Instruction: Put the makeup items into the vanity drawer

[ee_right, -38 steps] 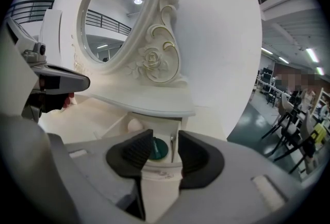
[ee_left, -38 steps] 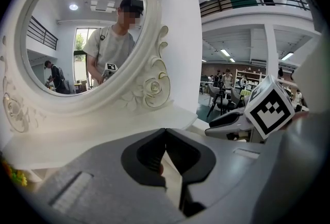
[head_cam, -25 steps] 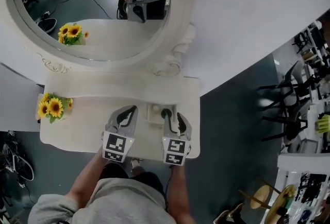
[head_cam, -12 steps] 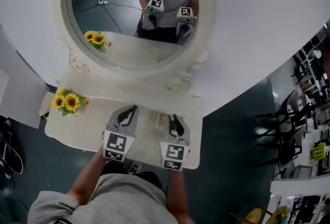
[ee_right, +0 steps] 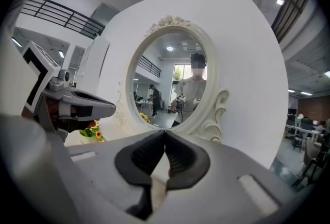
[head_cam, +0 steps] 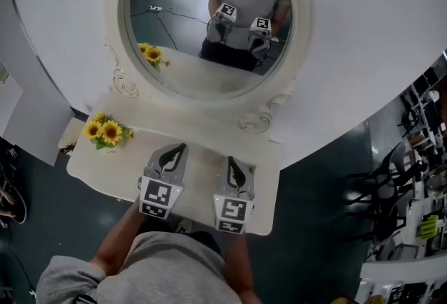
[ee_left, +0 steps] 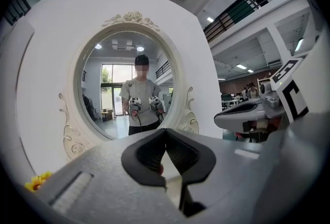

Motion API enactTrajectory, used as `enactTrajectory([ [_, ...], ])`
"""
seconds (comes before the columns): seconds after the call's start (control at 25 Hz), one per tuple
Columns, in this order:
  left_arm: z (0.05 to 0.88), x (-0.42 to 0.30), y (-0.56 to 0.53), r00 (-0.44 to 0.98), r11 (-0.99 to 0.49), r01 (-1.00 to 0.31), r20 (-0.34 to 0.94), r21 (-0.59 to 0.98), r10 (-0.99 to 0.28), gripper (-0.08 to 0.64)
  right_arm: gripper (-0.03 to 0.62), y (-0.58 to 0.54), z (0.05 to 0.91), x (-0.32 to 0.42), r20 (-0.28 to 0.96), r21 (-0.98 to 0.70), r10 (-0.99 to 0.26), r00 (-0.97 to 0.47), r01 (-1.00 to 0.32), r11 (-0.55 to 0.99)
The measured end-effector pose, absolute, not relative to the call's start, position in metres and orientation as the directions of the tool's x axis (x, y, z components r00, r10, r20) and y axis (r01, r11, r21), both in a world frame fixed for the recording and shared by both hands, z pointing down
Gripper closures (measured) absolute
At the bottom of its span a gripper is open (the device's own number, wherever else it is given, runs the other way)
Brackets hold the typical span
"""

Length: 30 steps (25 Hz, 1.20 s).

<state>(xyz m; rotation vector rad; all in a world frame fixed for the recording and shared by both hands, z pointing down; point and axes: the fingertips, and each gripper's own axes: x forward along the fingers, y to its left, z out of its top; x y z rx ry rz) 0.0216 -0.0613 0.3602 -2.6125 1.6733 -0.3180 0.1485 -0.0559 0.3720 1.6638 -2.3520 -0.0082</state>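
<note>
Left gripper (head_cam: 181, 149): lower centre of the head view, left one of the pair; clenched, black pads meeting at the tips, nothing made out between them; marker cube toward the bottom edge.
Right gripper (head_cam: 231, 162): just right of it, not touching it; jaws have just been closing, now pressed together with nothing between them.
Vanity table (head_cam: 201, 171): cream top directly under both grippers, spanning the middle of the frame.
Makeup items and drawer: not to be made out in any view.
Sunflowers (head_cam: 106, 132): small yellow bunch at the left end of the tabletop, well apart from the grippers.
Mirror (head_cam: 183, 51): oval, in a carved cream frame, upper centre, upright at the back of the table; reflects a person in a grey shirt holding both grippers, plus the sunflowers.
Forearms (head_cam: 115, 243): bare, entering from the bottom edge behind the marker cubes.
Chairs (head_cam: 380, 184): black, at the right edge on a dark floor.
</note>
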Motion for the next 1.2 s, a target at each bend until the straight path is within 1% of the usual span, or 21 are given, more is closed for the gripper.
enactTrajectory([
  [1.2,0.3573,0.0227,-0.0509,0.409,-0.431,-0.89,0.158,-0.151,-0.899,0.549,0.586,-0.0464,0.3711,0.1511,0.198,0.144,-0.932,-0.305,-0.931,0.335],
])
